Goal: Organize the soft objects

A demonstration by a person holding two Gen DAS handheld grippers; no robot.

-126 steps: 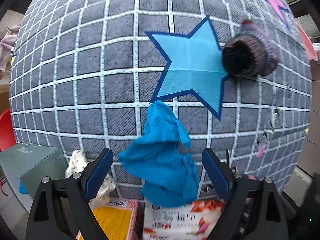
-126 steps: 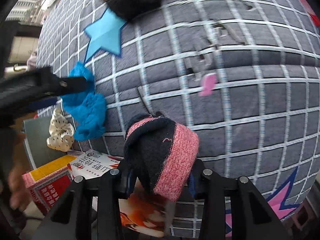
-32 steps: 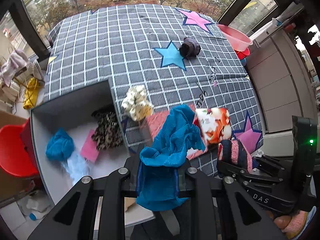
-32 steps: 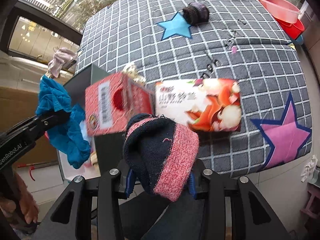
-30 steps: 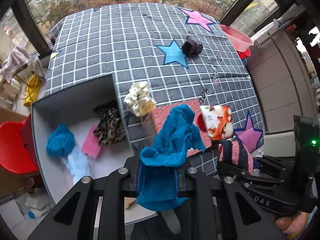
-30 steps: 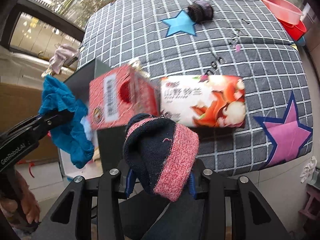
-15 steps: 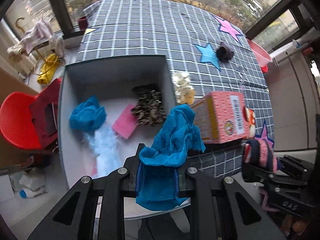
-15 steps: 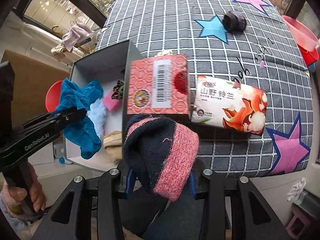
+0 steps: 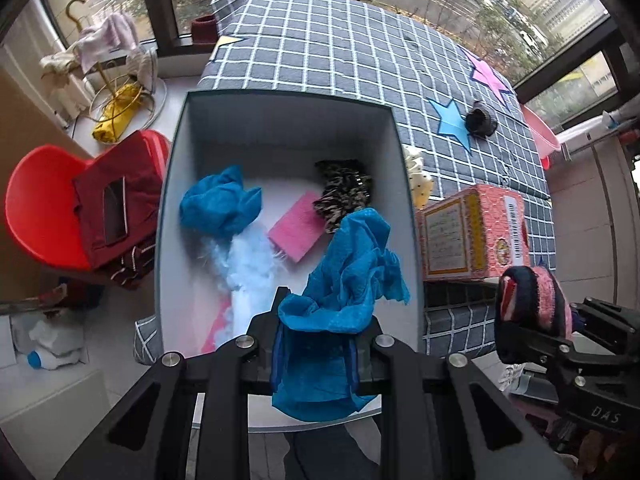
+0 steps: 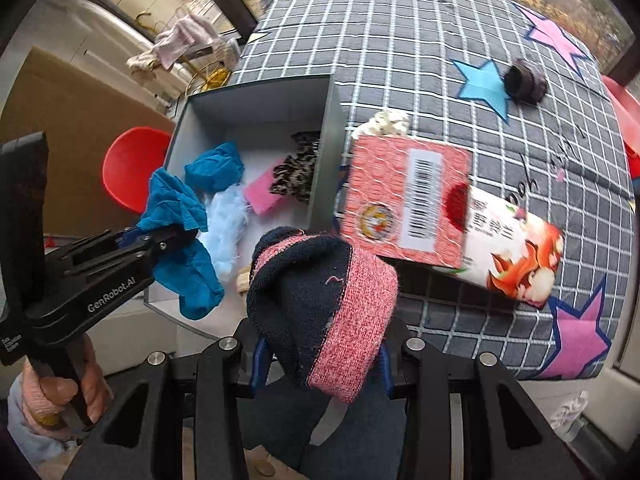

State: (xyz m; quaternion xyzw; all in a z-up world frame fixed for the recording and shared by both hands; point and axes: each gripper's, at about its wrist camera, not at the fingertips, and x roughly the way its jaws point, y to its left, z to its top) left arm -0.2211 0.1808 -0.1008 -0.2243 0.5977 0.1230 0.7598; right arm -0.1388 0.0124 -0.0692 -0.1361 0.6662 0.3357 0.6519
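Note:
My left gripper [image 9: 316, 344] is shut on a crumpled blue cloth [image 9: 348, 280] and hangs over the near right part of an open grey box [image 9: 288, 100]. In the box lie another blue cloth [image 9: 218, 208], a pale blue fluffy piece [image 9: 248, 268], a pink pad [image 9: 296, 232] and a leopard-print fabric [image 9: 344, 196]. My right gripper [image 10: 320, 356] is shut on a navy and pink knit sock [image 10: 324, 300], just right of the box's [image 10: 324, 160] near corner. A dark knit roll [image 10: 524, 80] lies by a blue star, and a cream dotted cloth [image 10: 386, 122] sits beside the box.
A red carton [image 10: 404, 204] and a snack packet [image 10: 512, 252] lie on the checked cover [image 10: 400, 32] right of the box. A red chair [image 9: 36, 208] with a dark red bag stands left of the box. A pink basin [image 9: 540, 132] is at the far right.
Both grippers have shifted left from over the checked cover toward the box, rolling as they went. The box now lies under the left gripper's blue cloth. Both grips are unchanged.

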